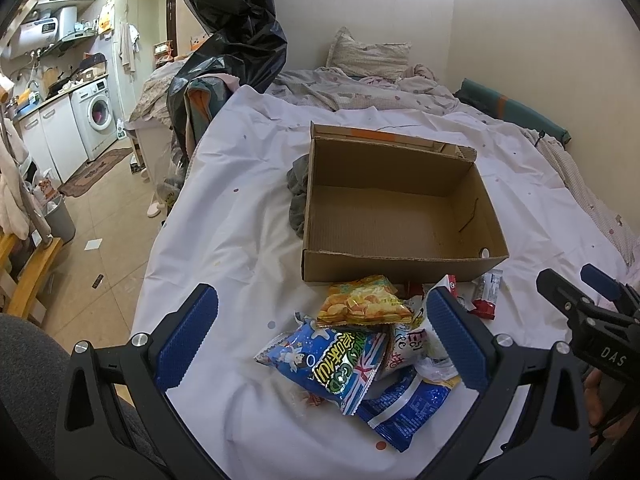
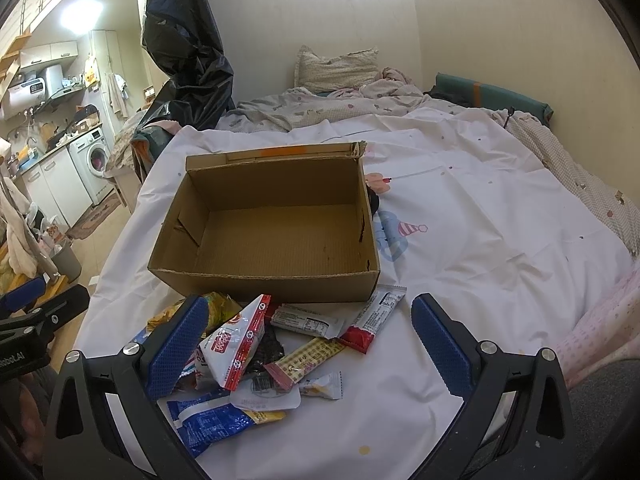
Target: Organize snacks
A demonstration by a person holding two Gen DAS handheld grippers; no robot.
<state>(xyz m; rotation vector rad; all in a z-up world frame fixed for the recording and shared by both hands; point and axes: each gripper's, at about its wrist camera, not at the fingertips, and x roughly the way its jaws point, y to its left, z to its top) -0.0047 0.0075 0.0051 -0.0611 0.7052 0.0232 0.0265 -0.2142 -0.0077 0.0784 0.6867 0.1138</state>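
Note:
An open cardboard box [image 1: 400, 264] [image 2: 272, 284] stands on the white bed sheet, with nothing inside. In front of it lies a pile of snack packets: a blue packet [image 1: 324, 364], a yellow chip bag [image 1: 360, 304], a white and red pouch [image 2: 236, 344], a red and white bar [image 2: 372, 320], a checked bar [image 2: 304, 362] and a small candy [image 2: 322, 386]. My left gripper [image 1: 320, 328] hovers open over the pile's left side. My right gripper [image 2: 312, 340] hovers open over its right side. Neither holds anything.
A grey cloth [image 1: 298, 196] lies against the box's left wall. A black plastic bag [image 1: 236, 36] hangs at the bed's left edge. Pillow [image 1: 368, 56] and rumpled bedding lie behind. The floor and kitchen units with a washing machine [image 1: 96, 116] are to the left.

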